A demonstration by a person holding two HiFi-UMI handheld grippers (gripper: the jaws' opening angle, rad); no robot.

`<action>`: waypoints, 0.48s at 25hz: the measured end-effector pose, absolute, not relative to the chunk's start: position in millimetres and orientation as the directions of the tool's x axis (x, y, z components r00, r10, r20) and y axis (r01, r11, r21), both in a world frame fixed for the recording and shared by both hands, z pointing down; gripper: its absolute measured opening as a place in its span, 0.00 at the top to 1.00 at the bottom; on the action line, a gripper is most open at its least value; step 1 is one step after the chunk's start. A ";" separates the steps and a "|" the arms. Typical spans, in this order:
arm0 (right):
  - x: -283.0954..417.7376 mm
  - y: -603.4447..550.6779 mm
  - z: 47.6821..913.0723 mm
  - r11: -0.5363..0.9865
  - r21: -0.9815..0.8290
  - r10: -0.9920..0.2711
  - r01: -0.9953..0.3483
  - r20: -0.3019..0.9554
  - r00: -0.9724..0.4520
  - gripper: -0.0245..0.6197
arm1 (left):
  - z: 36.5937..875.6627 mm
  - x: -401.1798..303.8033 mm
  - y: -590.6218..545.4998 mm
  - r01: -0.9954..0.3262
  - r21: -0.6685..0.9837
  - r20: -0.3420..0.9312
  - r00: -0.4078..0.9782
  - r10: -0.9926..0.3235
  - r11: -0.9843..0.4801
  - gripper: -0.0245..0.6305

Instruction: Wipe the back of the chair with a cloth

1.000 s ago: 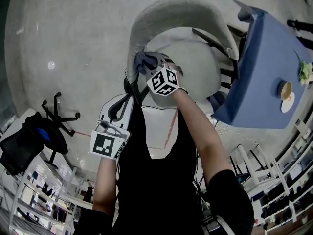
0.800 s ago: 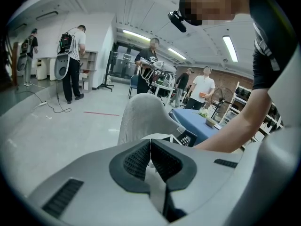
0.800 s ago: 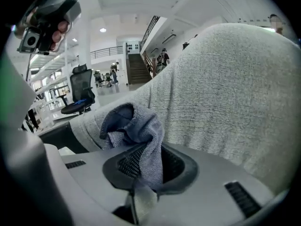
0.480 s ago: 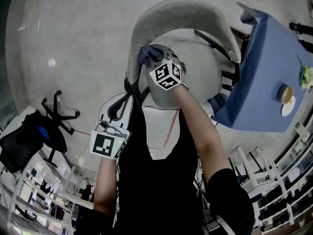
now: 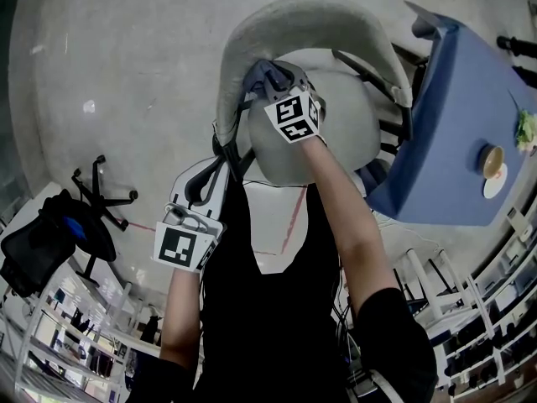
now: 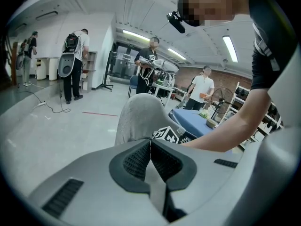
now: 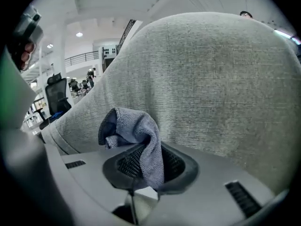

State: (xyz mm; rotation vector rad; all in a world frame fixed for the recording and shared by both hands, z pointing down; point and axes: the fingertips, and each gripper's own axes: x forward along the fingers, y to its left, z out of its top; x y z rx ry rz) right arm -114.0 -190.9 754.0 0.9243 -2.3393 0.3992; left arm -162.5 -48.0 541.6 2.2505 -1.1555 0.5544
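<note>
- Left gripper (image 6: 150, 144): lower centre of the left gripper view. Jaws are pressed together with nothing between the pads. In the head view it sits low and left, close to the person's torso and well apart from the chair.
- Right gripper (image 7: 143, 159): lower centre of the right gripper view. Jaws are clamped on a grey-blue cloth (image 7: 134, 128).
- The cloth bunches up above the pads, and its free fold lies against the grey woven backrest (image 7: 211, 79). In the head view the cloth is at upper centre, on the inner face of the backrest, towards its left side.
- Chair: light grey, upholstered. The backrest arcs across the upper centre of the head view, with the seat (image 5: 340, 116) just below it.
- Table with a blue cover (image 5: 457, 133): right of the head view, just beside the chair. A cup on a saucer (image 5: 491, 159) stands on it near the right edge.
- Black office chair (image 5: 46, 238): lower left of the head view, well apart from the grey chair.
- Far: several people (image 6: 74, 62) stand in the upper left and centre of the left gripper view.
</note>
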 end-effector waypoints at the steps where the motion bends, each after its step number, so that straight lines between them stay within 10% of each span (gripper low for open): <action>1: -110.7 -194.3 752.9 0.710 -0.054 -0.529 -0.702 0.618 -0.582 0.81 | 541.0 -161.1 -47.8 -0.829 0.279 0.578 0.548 -0.604 -0.485 0.93; 12: -57.0 -227.2 744.9 0.551 -0.085 -0.641 -0.830 0.594 -0.486 0.82 | 532.3 -149.1 -55.2 -0.817 0.273 0.570 0.563 -0.599 -0.508 0.93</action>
